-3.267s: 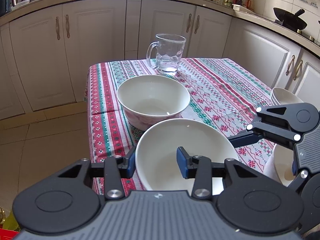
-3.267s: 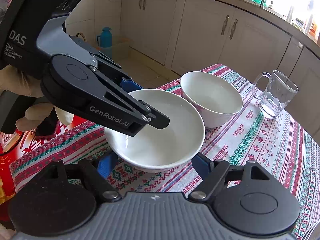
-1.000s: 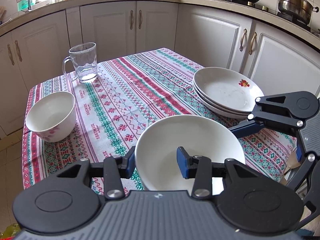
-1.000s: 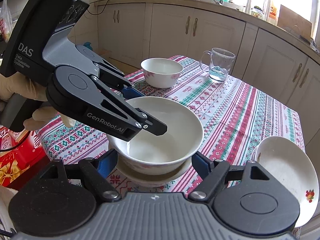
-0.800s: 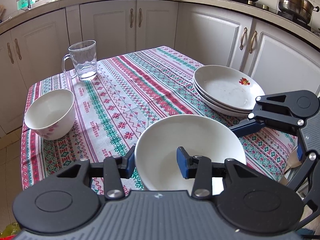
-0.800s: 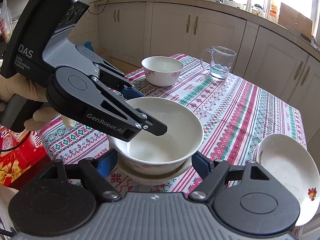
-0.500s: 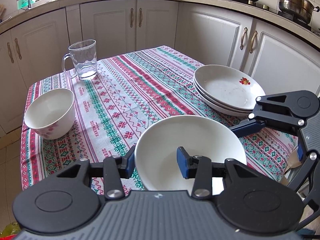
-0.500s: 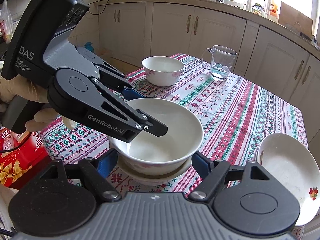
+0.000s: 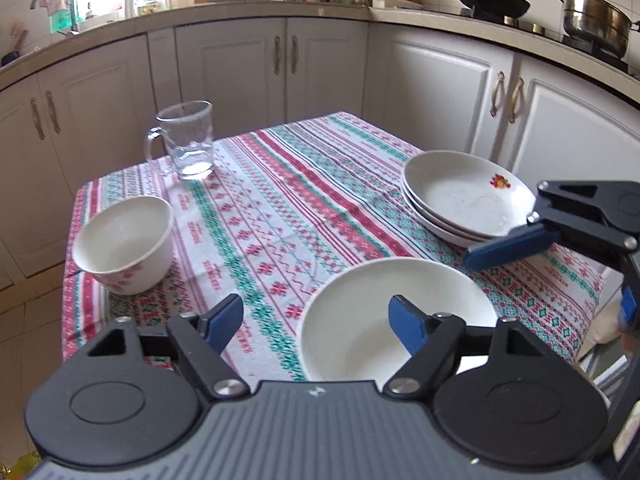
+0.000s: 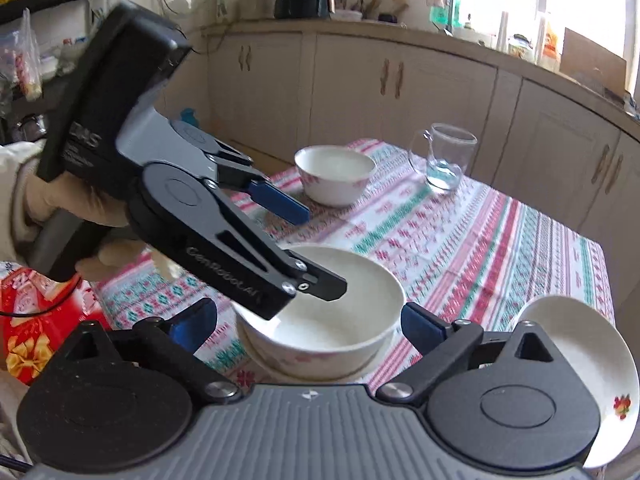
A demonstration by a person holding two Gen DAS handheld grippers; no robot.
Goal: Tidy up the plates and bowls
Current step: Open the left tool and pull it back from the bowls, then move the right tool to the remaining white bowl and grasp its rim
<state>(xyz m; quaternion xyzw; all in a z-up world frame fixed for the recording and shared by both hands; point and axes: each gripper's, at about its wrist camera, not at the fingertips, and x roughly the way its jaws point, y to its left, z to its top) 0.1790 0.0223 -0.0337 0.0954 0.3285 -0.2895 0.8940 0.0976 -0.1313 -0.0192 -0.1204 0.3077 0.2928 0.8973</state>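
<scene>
A white bowl (image 9: 360, 320) (image 10: 352, 312) sits on a shallow white dish (image 10: 260, 354) at the near edge of the table. My left gripper (image 9: 316, 320) (image 10: 322, 250) is opening. Its near rim lies between the jaws, one pad inside the bowl and one outside, and neither presses on it. My right gripper (image 10: 308, 326) is opening too, its pads (image 10: 424, 328) standing clear on either side of the bowl. A second white bowl (image 9: 124, 244) (image 10: 336, 168) with pink flowers stands at the far left. A stack of white plates (image 9: 460, 196) (image 10: 560, 336) lies on the right.
A glass mug (image 9: 188, 144) (image 10: 444, 156) stands at the back of the patterned tablecloth (image 9: 288, 208). White cabinets surround the table. A red box (image 10: 28, 332) lies below the table's left edge. A gloved hand (image 10: 48, 200) holds the left gripper.
Both grippers have opened. The left jaws, which pinched the bowl's rim, now stand apart from it, and the right jaws have spread wider. The bowl rests on the dish.
</scene>
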